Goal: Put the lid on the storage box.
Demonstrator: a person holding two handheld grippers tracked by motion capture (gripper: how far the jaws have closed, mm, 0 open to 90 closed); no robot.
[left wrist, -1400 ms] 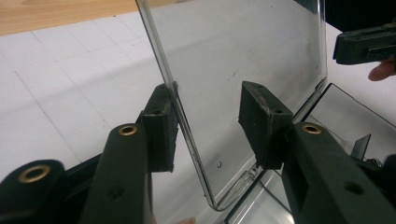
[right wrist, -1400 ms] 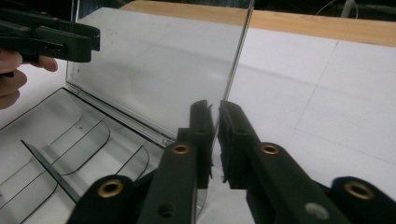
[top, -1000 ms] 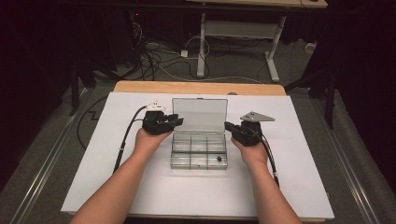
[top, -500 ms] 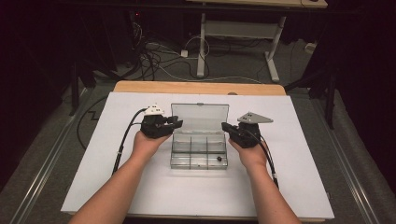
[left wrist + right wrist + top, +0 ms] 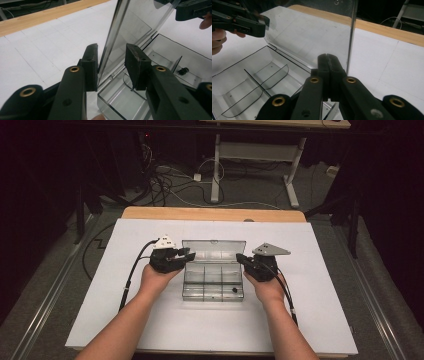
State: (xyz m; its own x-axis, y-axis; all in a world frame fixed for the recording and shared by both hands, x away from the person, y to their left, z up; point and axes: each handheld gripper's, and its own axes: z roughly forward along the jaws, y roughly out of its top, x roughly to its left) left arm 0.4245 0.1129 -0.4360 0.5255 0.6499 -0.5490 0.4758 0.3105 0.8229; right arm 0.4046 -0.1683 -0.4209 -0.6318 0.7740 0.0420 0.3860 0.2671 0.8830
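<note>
A clear plastic box (image 5: 213,282) sits mid-table on the white sheet (image 5: 100,320), its lid (image 5: 213,251) raised upright. The left claw (image 5: 186,257) straddles the lid's left edge, partly open — one pad (image 5: 90,66) against it, the other apart. The right claw (image 5: 241,258), pressed shut and empty, is at the lid's right edge.

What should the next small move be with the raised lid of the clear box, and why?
Probably tip the lid farther back with the left gripper. Its pads straddle the lid's edge, the lid stands nearly upright over the box, and the shut right gripper sits beside the other edge.
</note>
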